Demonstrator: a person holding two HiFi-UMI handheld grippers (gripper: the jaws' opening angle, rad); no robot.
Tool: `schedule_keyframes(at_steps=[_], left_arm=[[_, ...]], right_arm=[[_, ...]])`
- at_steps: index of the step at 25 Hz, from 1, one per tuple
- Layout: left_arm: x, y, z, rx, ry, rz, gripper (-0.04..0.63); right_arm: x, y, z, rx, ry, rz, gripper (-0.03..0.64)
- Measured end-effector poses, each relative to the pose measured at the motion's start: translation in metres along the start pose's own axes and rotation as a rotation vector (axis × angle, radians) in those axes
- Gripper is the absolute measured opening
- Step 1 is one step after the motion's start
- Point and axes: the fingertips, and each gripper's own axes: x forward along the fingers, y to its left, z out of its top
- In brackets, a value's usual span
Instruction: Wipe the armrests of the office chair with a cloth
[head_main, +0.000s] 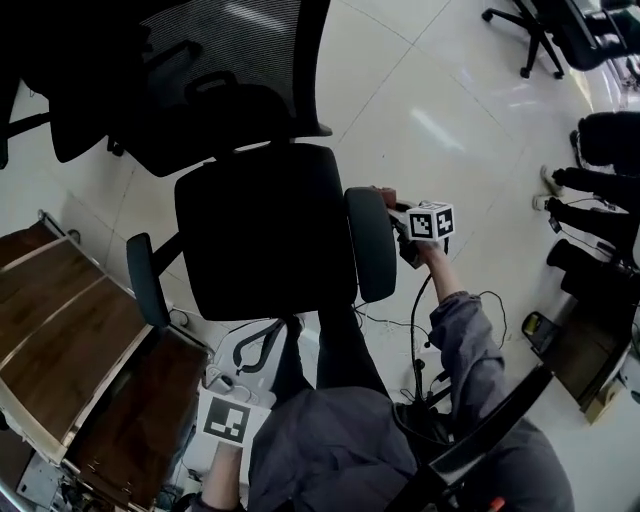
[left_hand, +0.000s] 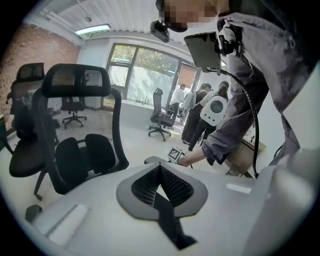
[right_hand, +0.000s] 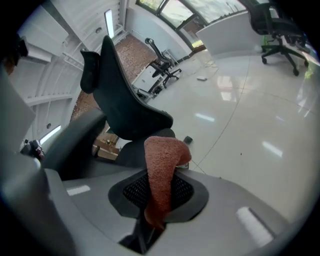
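The black office chair (head_main: 265, 230) stands in front of me, with its right armrest (head_main: 370, 245) and left armrest (head_main: 147, 280) either side of the seat. My right gripper (head_main: 397, 210) is at the far end of the right armrest, shut on a reddish-brown cloth (head_main: 388, 195). In the right gripper view the cloth (right_hand: 162, 167) stands up from between the jaws of the right gripper (right_hand: 159, 195), in front of the chair's back (right_hand: 125, 110). My left gripper (head_main: 226, 398) hangs low by my body, away from the chair. Its jaws meet with nothing between them at the left gripper (left_hand: 160, 181).
A wooden bench (head_main: 60, 330) sits at the left, close to the left armrest. Cables (head_main: 415, 330) trail on the floor under my right arm. Other office chairs (head_main: 545, 30) stand at the top right, and people's legs (head_main: 590, 200) line the right edge.
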Motion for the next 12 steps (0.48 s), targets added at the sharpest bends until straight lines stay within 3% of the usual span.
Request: schedule_keyframes(at_steps=[3, 9, 12], left_arm=[[-0.001, 0.003, -0.011, -0.029, 0.014, 0.021, 0.017], [0.002, 0.004, -0.025, -0.049, 0.048, 0.025, 0.017], [0.003, 0.003, -0.022, -0.045, 0.037, 0.021, 0.017]], right_arm=[[0.029, -0.020, -0.015, 0.004, 0.077, -0.035, 0.055], [0.058, -0.041, -0.022, -0.009, 0.128, -0.131, 0.055], [0.058, -0.038, -0.020, -0.017, 0.134, -0.121, 0.055]])
